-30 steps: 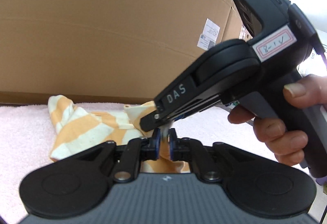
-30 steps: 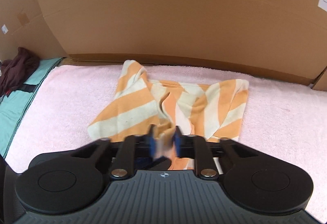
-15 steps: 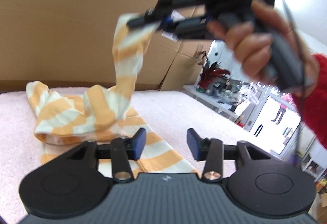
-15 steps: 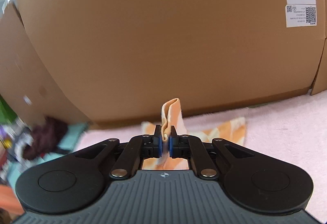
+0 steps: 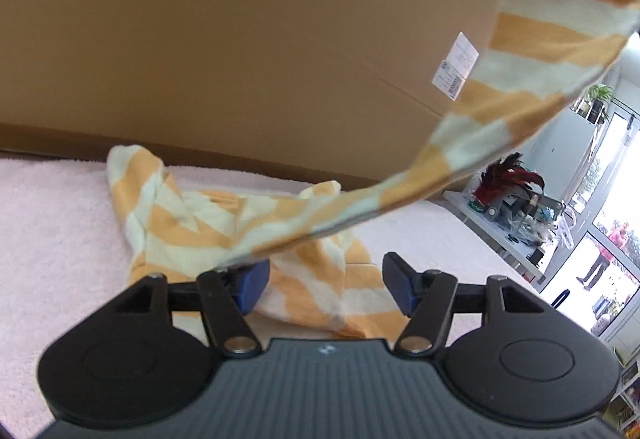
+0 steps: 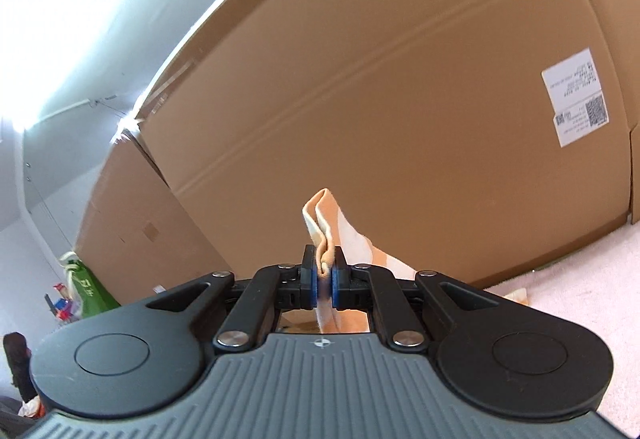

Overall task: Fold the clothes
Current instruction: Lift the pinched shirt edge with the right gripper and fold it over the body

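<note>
An orange-and-cream striped garment lies crumpled on the pink towel surface. One part of it stretches up to the top right of the left wrist view. My left gripper sits low over the cloth, its jaws opening with striped cloth lying loose under them; the blue pads press on nothing. My right gripper is shut on a folded edge of the striped garment, held high in front of the cardboard.
A large cardboard box with a white label walls the back of the towel. To the right stand a cluttered white shelf and glass doors. In the right wrist view more boxes and a green bag stand at the left.
My left gripper let go of the garment and opened wide. My right gripper kept its hold and lifted the cloth edge up and to the right, stretching the garment off the towel.
</note>
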`<state>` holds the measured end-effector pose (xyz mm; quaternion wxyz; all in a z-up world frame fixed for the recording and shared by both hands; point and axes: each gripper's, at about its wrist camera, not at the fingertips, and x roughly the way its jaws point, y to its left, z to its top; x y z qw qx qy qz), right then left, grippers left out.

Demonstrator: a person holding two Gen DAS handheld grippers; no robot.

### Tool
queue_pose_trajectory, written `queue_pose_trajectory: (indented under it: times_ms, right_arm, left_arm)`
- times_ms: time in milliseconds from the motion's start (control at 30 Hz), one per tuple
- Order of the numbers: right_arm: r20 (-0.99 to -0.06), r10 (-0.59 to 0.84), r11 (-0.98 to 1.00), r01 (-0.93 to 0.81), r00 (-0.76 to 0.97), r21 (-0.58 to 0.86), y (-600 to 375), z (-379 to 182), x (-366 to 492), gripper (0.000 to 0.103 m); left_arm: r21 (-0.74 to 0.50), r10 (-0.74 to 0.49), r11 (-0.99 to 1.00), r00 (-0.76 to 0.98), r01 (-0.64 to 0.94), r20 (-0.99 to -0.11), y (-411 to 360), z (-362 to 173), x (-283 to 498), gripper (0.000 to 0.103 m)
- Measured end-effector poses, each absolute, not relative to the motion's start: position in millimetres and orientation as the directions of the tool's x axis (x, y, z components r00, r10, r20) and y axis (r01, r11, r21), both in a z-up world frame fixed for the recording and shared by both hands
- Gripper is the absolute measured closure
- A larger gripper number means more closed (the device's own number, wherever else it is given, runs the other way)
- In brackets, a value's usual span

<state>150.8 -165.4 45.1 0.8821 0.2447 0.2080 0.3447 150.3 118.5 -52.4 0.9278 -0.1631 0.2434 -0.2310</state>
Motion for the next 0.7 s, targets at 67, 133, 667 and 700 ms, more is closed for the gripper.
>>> queue_pose_trajectory:
  times_ms: [67, 133, 667, 700]
  right_arm:
    - [-0.187, 0.713, 0.635, -0.510, 0.676, 0.580, -173, 47, 148, 0.096]
    - [-0.181, 0.713, 0.632, -0.509, 0.677, 0.585, -179, 47, 145, 0.096]
    - [-0.121, 0.726, 0.596, -0.532, 0.677, 0.601, -219, 38, 67, 0.096]
    - [-0.123, 0.726, 0.598, -0.533, 0.677, 0.598, -220, 37, 61, 0.096]
  left_arm:
    - [-0.418, -0.502, 0.842, 0.780, 0.342, -0.374, 119, -51, 153, 0.038]
    - [-0.412, -0.500, 0.844, 0.784, 0.345, -0.369, 118, -47, 154, 0.038]
    - [-0.304, -0.507, 0.857, 0.785, 0.416, -0.355, 90, -33, 132, 0.028]
    - [-0.301, -0.507, 0.858, 0.784, 0.416, -0.358, 89, -33, 132, 0.028]
